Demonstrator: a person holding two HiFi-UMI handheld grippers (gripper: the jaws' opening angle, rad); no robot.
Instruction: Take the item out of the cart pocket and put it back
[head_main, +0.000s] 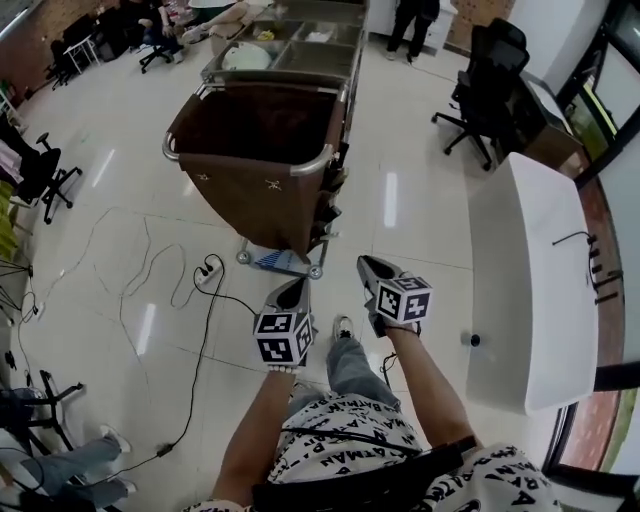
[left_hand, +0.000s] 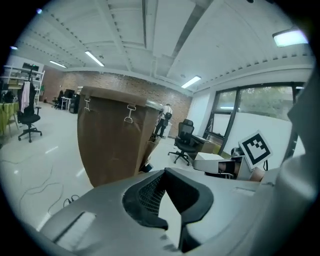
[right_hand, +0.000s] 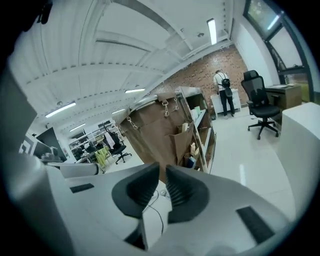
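The cart (head_main: 310, 165) carries a big brown bag and stands ahead of me on the floor. Its side pockets (head_main: 330, 205) face right and hold several small items. Both grippers hover over the floor short of the cart and point at it. My left gripper (head_main: 292, 292) has its jaw tips together, with nothing in them. My right gripper (head_main: 368, 266) is level with the pocket side, its jaws a narrow slit apart and empty. In the right gripper view, the pockets (right_hand: 192, 145) with boxes and bottles lie beyond the right gripper (right_hand: 161, 168). In the left gripper view, the brown bag (left_hand: 112, 145) rises beyond the left gripper (left_hand: 164, 171).
A white table (head_main: 520, 260) runs along the right, with a black office chair (head_main: 480, 110) behind it. Cables and a power strip (head_main: 205, 272) lie on the floor left of the cart's wheels. Another chair (head_main: 45, 175) stands far left. People (head_main: 410, 25) stand at the back.
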